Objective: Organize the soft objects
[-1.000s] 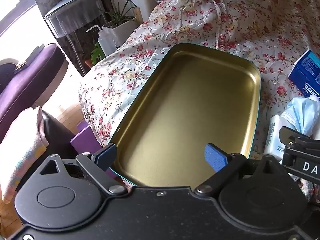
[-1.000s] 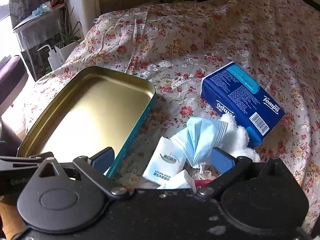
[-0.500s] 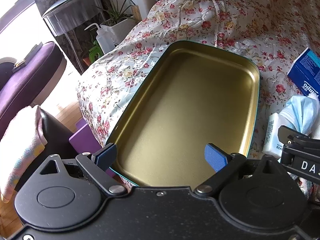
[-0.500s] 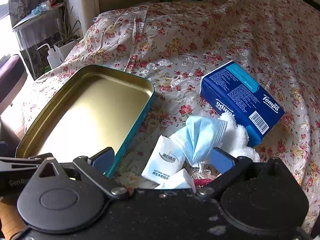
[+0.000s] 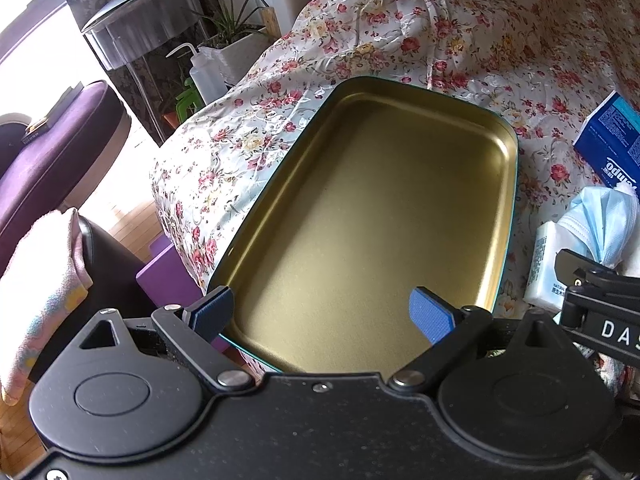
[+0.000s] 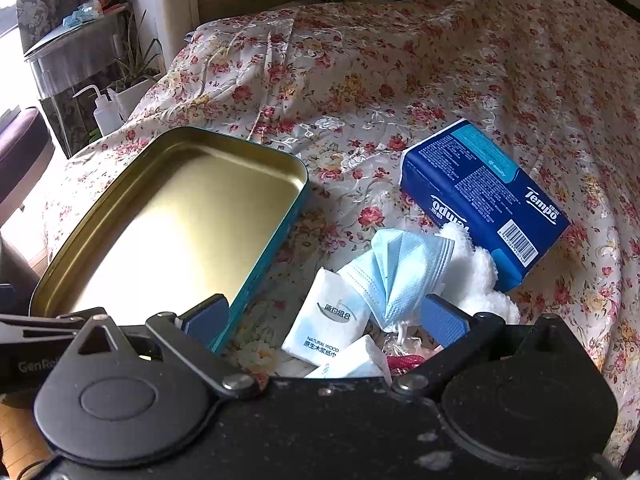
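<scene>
An empty gold tin tray [image 5: 496,216] [image 6: 280,224] with a teal outer wall lies on the flowered bedspread. My left gripper [image 5: 322,312] hovers open over its near end, holding nothing. To the tray's right lies a heap: a blue face mask [image 6: 400,272] [image 5: 604,224], a white tissue pack [image 6: 328,324] [image 5: 544,272], a second small white pack [image 6: 356,362], white fluffy cotton [image 6: 480,276] and a blue Tempo tissue pack [image 6: 480,192] [image 5: 604,140]. My right gripper [image 6: 326,320] stands open just above the near side of this heap, touching none of it.
The flowered bedspread [image 6: 400,80] stretches far and right. Left of the bed stand a purple stool [image 5: 52,148], a purple box [image 5: 164,276], a squeeze bottle [image 5: 202,74], a potted plant [image 5: 236,40] and a grey side table [image 5: 144,32]. A pale towel [image 5: 40,280] hangs near left.
Both grippers have drawn back and risen slightly, so tray and heap sit a little farther away. Jaws stayed open; nothing was picked up.
</scene>
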`<state>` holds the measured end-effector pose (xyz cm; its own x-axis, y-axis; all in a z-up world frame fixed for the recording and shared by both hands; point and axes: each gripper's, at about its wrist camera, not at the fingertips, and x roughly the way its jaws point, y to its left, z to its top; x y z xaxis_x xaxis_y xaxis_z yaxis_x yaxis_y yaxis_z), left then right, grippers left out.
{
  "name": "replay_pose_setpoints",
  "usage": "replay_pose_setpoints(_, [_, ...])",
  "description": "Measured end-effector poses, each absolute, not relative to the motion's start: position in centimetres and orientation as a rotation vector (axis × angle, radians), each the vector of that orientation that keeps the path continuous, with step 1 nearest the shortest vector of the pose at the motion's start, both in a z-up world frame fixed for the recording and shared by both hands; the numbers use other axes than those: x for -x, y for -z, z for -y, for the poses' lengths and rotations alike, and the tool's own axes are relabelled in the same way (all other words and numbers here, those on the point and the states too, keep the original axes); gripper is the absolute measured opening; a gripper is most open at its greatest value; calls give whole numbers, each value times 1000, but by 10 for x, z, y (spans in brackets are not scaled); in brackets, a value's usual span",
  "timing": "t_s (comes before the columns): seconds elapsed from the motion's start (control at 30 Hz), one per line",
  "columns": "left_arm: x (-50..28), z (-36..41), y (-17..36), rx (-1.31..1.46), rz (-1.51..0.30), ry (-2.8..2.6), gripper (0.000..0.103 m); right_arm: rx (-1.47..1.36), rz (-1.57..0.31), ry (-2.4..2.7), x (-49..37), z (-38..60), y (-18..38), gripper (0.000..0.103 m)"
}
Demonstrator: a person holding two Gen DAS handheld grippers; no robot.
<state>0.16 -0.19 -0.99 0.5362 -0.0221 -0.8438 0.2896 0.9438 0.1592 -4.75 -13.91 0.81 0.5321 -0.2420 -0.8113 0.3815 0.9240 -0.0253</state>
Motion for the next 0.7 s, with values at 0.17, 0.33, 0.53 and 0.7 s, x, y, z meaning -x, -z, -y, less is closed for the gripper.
replay_pose_setpoints(0.17, [-1, 1, 12, -299, -996, 187, 92, -163, -938, 374, 48, 139, -8, 103])
replay_pose_setpoints(0.33, [-2, 0, 11, -297, -999, 186, 92, -163, -938, 374, 48, 139, -8, 103])
replay_pose_setpoints(0.53, [-2, 0, 11, -300, -1001, 187, 92, -162, -939, 373, 48, 139, -8, 103])
replay_pose_setpoints(0.7, [-2, 0, 12, -300, -1002, 187, 92, -162, -939, 373, 48, 139, -8, 103])
